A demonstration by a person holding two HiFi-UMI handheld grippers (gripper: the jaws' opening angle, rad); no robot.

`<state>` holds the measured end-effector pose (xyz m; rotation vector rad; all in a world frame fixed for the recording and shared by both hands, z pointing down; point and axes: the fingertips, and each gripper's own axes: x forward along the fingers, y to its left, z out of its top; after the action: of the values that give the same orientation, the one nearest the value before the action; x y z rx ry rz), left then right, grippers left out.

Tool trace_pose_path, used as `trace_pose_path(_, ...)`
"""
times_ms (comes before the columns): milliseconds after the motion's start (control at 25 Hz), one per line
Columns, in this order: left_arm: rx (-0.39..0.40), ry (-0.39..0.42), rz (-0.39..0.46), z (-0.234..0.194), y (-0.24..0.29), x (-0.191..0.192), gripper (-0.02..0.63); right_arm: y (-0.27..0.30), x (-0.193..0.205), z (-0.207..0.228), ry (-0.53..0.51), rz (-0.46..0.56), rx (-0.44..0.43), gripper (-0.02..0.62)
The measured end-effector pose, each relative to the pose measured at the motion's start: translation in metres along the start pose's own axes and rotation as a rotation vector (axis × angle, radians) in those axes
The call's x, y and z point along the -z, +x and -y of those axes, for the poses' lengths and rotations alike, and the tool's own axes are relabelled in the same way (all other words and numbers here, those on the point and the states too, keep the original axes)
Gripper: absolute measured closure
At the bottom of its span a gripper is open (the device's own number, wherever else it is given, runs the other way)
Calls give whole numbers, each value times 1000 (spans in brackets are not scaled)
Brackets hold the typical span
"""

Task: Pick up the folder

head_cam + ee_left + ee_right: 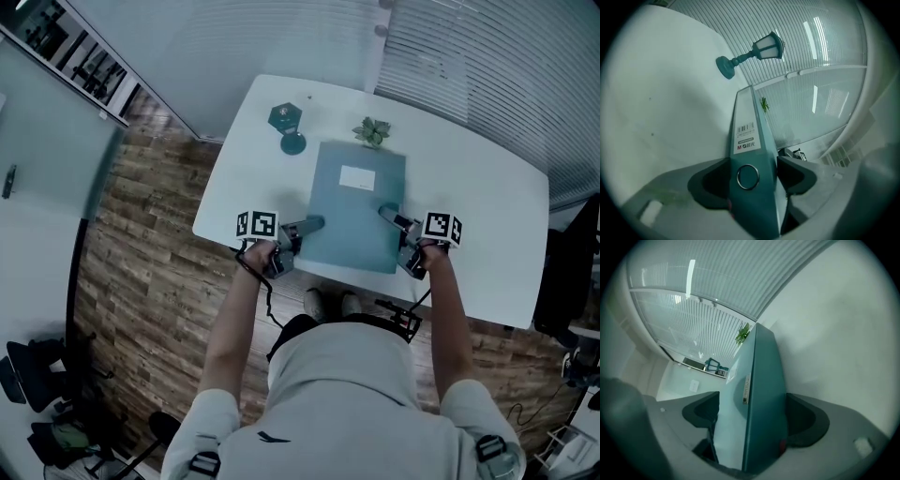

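There is one white table [487, 216]. There is one blue-green folder [352, 211], and it has one white label [356, 176]. There is one little lantern [286, 119] and one small green plant [373, 131]. There are two grippers: one left gripper [314, 224] and one right gripper [384, 213]. There is one person [342, 394].

A white table with rounded corners [487, 216] carried three things: a thick teal folder [356, 202] at its near middle, a teal lantern-shaped ornament [287, 125] at far left, and a small green plant [373, 131] just beyond the folder.
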<state>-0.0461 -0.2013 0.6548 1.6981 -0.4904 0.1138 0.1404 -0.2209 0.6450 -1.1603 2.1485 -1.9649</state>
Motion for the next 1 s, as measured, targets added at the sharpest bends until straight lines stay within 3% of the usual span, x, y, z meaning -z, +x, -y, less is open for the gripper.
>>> trace_pose_path(120, 50, -28, -26, 1, -1, -2, 278, -2, -1, 7, 111, 0, -34, 206)
trace_pose_path(240, 102, -62, -58, 5, 0, 3, 276, -1, 2, 11, 108, -23, -1, 252)
trace_pose_path(360, 126, -67, -68, 6, 0, 4, 276, 3, 5, 6, 77, -64, 1, 240)
trace_pose_path(520, 256, -94, -161, 27, 6, 24, 273, 16, 22, -12, 114, -161, -167, 212)
trace_pose_path(560, 270, -97, -177, 30, 6, 30, 270, 16, 26, -15, 80, -172, -188, 225)
trace_pose_path(720, 292, -112, -172, 30, 2, 33, 265, 17, 32, -22, 31, -220, -233, 173)
trace_pose_path(800, 294, -64, -171, 29, 0, 33, 262, 19, 33, -25, 15, -226, -249, 161)
trace_pose_path(1000, 319, 168, -163, 44, -8, 26, 261, 13, 40, -46, -120, -271, -340, 175)
